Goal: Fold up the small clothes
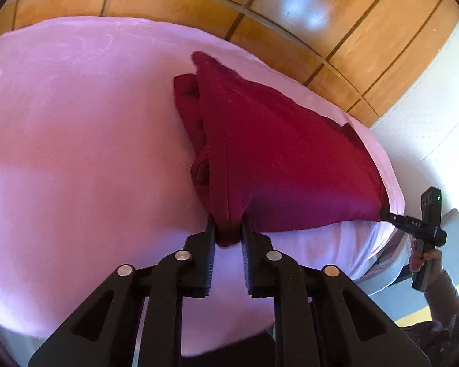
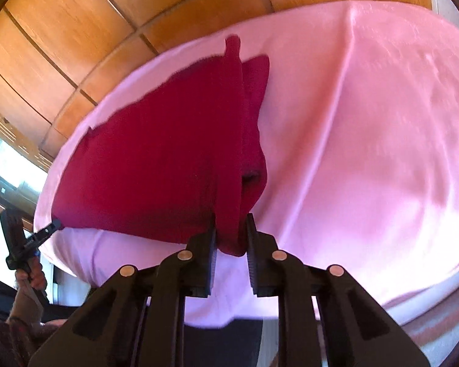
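Both grippers clamped on red garment, over pink bedsheet.
Left gripper (image 1: 228,229) and right gripper (image 2: 232,229) each pinch a near corner of the dark red garment (image 1: 275,159); cloth stretched between them, far end resting on sheet (image 1: 76,137).

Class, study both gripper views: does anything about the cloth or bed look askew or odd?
Nothing damaged. The red garment is stretched taut between the left gripper and right gripper, with loose fabric bunched unevenly along its side on the pink sheet.
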Action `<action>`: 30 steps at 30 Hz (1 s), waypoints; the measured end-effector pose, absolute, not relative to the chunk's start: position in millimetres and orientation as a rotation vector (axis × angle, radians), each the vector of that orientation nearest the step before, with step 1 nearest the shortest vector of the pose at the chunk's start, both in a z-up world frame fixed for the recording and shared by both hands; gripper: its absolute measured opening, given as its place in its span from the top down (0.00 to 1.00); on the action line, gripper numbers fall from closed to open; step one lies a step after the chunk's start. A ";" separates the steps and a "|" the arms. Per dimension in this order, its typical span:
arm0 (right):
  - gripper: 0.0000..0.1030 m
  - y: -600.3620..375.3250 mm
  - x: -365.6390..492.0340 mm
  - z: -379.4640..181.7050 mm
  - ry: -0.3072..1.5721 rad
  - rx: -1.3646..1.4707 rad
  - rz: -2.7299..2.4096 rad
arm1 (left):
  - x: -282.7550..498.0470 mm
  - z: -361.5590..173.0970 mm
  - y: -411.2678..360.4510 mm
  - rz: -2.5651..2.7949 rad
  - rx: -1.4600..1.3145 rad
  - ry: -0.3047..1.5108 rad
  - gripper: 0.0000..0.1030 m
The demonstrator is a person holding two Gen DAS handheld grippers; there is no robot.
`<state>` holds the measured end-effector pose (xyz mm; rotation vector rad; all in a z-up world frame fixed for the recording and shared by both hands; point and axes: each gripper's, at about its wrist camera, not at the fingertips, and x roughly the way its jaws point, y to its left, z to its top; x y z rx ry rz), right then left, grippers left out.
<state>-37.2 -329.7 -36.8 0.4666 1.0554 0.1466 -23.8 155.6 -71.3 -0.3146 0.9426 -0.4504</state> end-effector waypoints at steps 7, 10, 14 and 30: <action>0.50 -340.2 5.4 -5.5 0.944 0.439 0.052 | 21.2 -47.4 172.2 -0.351 -0.369 0.862 0.67; 0.50 -334.5 42.9 1.1 0.914 0.392 0.003 | 56.9 -44.7 161.3 -0.347 -0.339 0.861 0.67; 0.51 -329.6 94.2 1.1 0.894 0.381 -0.035 | 98.5 -51.7 146.9 -0.356 -0.336 0.901 0.67; 0.94 -312.3 152.8 -6.1 0.848 0.281 -0.118 | 121.4 -50.9 117.5 -0.282 -0.208 0.800 0.93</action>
